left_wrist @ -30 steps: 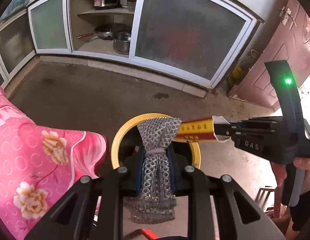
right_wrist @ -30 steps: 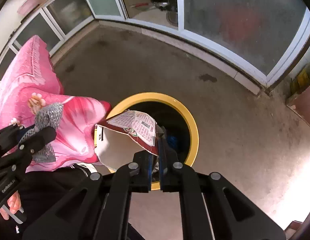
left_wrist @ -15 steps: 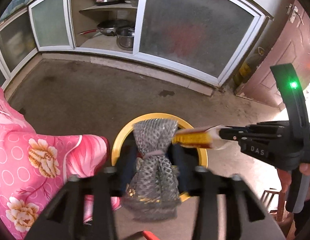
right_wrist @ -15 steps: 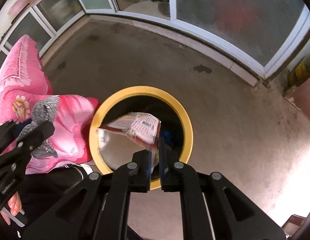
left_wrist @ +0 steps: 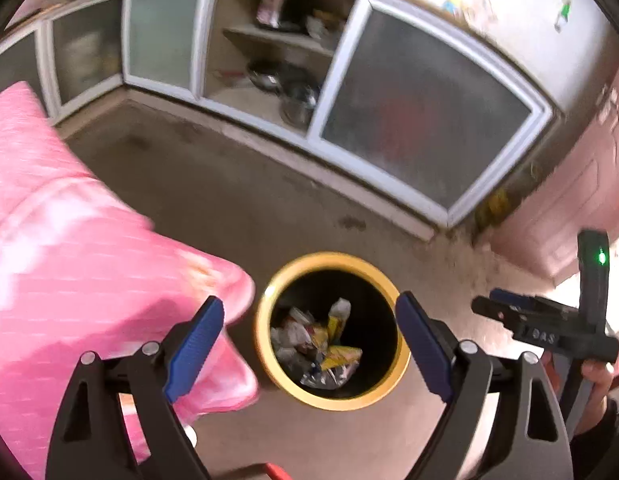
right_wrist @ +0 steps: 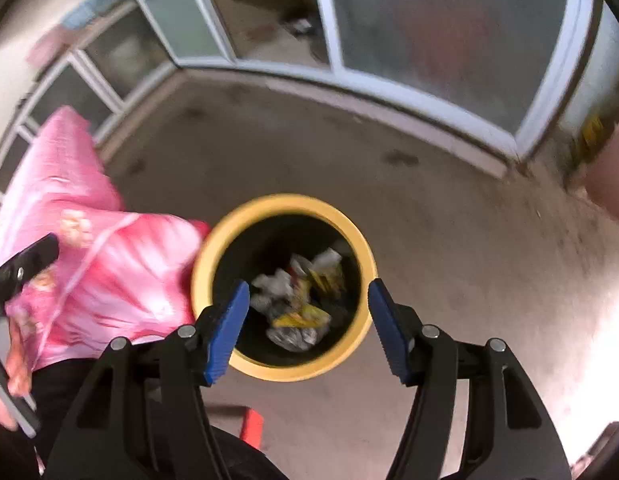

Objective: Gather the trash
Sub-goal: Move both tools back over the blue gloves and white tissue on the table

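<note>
Trash, a heap of crumpled yellow and silvery wrappers point(left_wrist: 321, 344), lies at the bottom of the round yellow-rimmed black bin point(left_wrist: 269, 344), so this drop looks done; whether more remains I cannot tell. Directly above it, the left hand-held gripper point(left_wrist: 309, 344) and right hand-held gripper point(right_wrist: 307, 328) have just been opening and hold nothing.

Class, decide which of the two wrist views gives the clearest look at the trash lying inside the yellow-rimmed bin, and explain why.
The left wrist view: the trash in the yellow-rimmed bin is fairly sharp there, its wrappers distinct between open jaws. The right wrist view shows the same pile, smeared by blur.
</note>
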The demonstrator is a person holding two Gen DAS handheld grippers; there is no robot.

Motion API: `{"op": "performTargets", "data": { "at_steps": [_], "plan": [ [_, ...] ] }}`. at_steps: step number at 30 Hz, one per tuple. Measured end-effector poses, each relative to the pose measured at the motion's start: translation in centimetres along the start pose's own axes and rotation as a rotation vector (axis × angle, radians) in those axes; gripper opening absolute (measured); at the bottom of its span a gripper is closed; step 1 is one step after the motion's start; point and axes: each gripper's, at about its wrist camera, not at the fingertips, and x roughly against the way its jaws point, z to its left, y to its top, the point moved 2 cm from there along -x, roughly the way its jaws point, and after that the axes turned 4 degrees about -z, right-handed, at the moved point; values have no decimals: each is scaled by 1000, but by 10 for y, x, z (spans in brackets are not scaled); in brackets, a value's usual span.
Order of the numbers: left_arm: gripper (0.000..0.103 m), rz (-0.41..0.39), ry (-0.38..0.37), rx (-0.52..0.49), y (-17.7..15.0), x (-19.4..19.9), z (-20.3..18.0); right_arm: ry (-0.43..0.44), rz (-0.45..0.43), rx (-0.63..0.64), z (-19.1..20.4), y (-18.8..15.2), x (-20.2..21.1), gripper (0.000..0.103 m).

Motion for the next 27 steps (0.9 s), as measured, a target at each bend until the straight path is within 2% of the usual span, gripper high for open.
{"op": "performTargets", "data": {
  "at_steps": [2,8,11,14,17,22,27],
  "plan": [
    [87,-31,17,30,3,27,17,61,-47,6,12,3,10,74],
    [88,-102,109,82,2,97,70,254,-109,95,77,15,23,76],
    [93,-145,192,100,-1,140,104,315,-118,172,119,19,27,76],
    [93,-192,292,146,-8,188,148,339,-117,259,159,20,29,76],
    [93,-242,383,187,-21,233,190,408,-98,335,205,29,28,76],
    [93,-313,504,215,-45,295,248,588,-33,447,306,60,25,76],
    [95,-345,613,209,-64,329,290,657,-5,638,434,75,16,76]
  ]
}}
